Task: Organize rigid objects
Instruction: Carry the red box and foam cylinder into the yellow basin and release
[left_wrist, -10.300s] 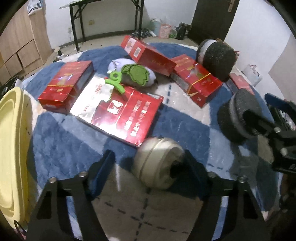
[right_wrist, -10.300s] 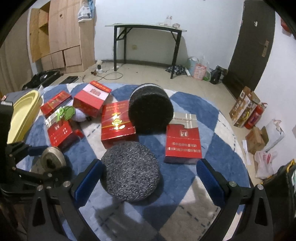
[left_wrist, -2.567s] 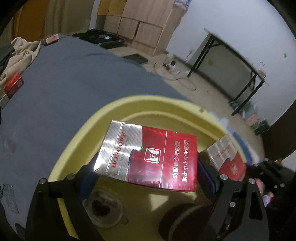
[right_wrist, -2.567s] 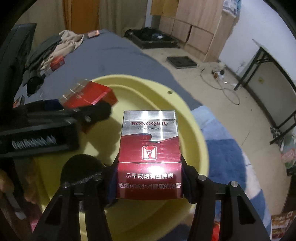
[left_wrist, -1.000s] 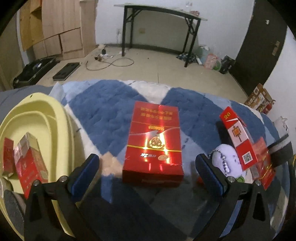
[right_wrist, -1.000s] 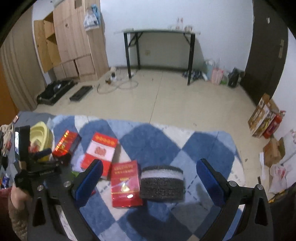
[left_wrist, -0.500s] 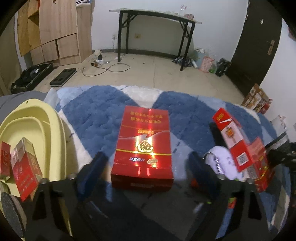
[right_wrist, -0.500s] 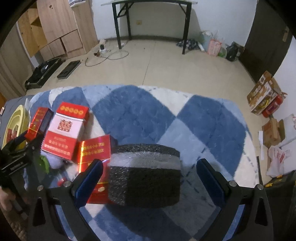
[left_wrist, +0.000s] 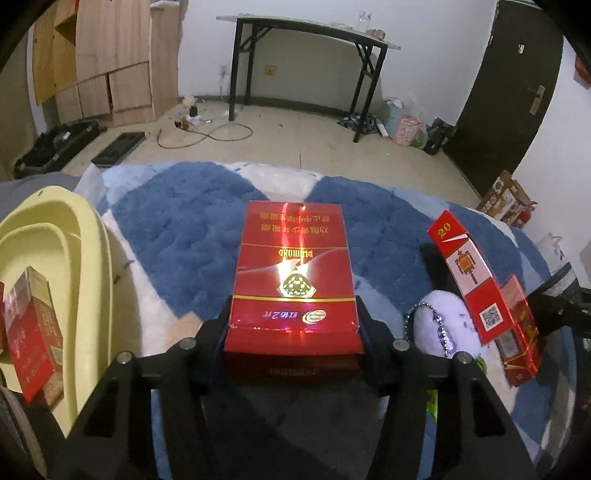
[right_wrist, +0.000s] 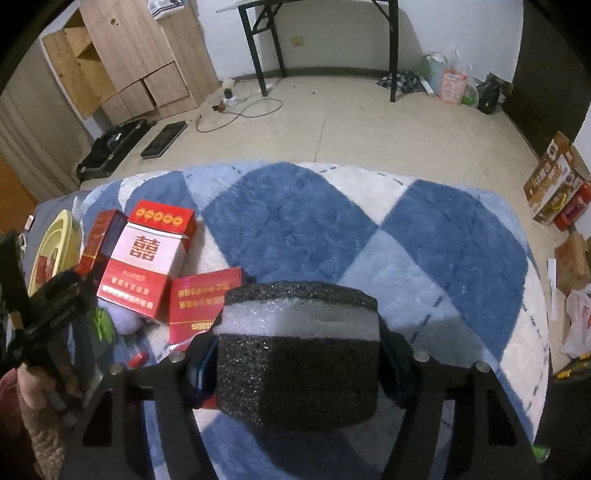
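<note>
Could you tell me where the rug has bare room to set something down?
The blue-and-white rug lies bare beyond and right of the black foam block. It is crowded on the left, around the red-and-white box, and near the yellow basin.

Between your left gripper's black fingers (left_wrist: 210, 343) sits a glossy red carton (left_wrist: 293, 280) with gold lettering and a gold stripe. At the left edge of the frame the basin (left_wrist: 88, 266) is pale yellow, with a red pack (left_wrist: 31, 332) inside. The rug (right_wrist: 291, 221) shows blue and white diamonds. In your right wrist view, centre-bottom, the foam block (right_wrist: 299, 362) is black with a white band.
</note>
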